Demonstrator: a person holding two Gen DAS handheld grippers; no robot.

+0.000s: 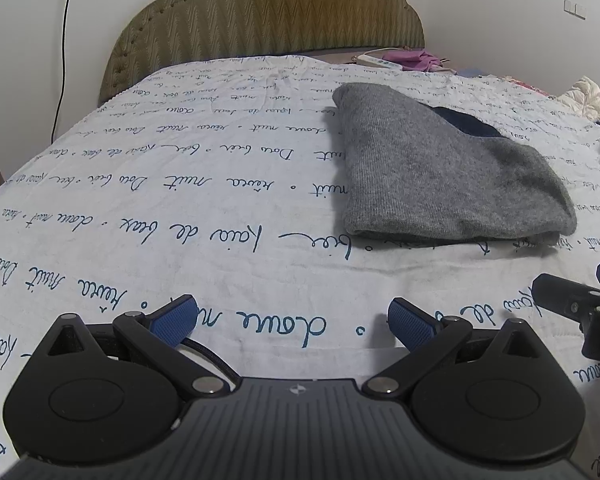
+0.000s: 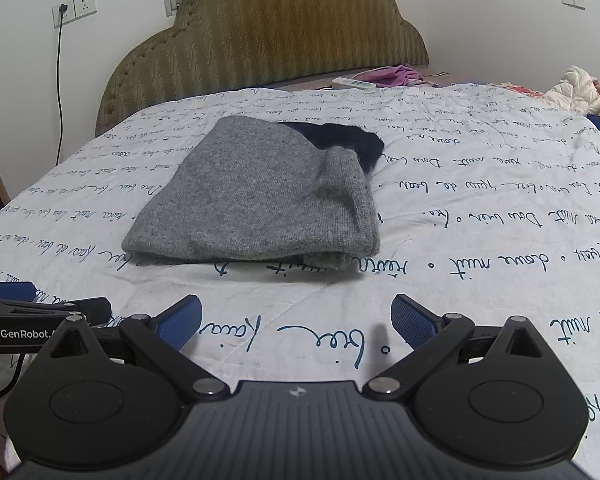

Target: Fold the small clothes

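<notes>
A folded grey knit garment (image 1: 440,172) lies on the white script-printed bedspread (image 1: 180,200), with a dark navy part (image 1: 466,122) showing at its far side. It also shows in the right wrist view (image 2: 260,196), navy part (image 2: 348,140) behind it. My left gripper (image 1: 292,322) is open and empty, low over the bedspread, short of the garment and to its left. My right gripper (image 2: 296,322) is open and empty, just in front of the garment's near edge. The right gripper shows at the left view's right edge (image 1: 580,304); the left gripper shows at the right view's left edge (image 2: 40,312).
A padded olive headboard (image 1: 268,20) stands at the far end. A white remote (image 2: 354,83) and a purple cloth (image 2: 396,76) lie by it. Piled clothes (image 2: 580,88) sit at the far right. A plugged cable (image 2: 60,80) hangs on the left wall.
</notes>
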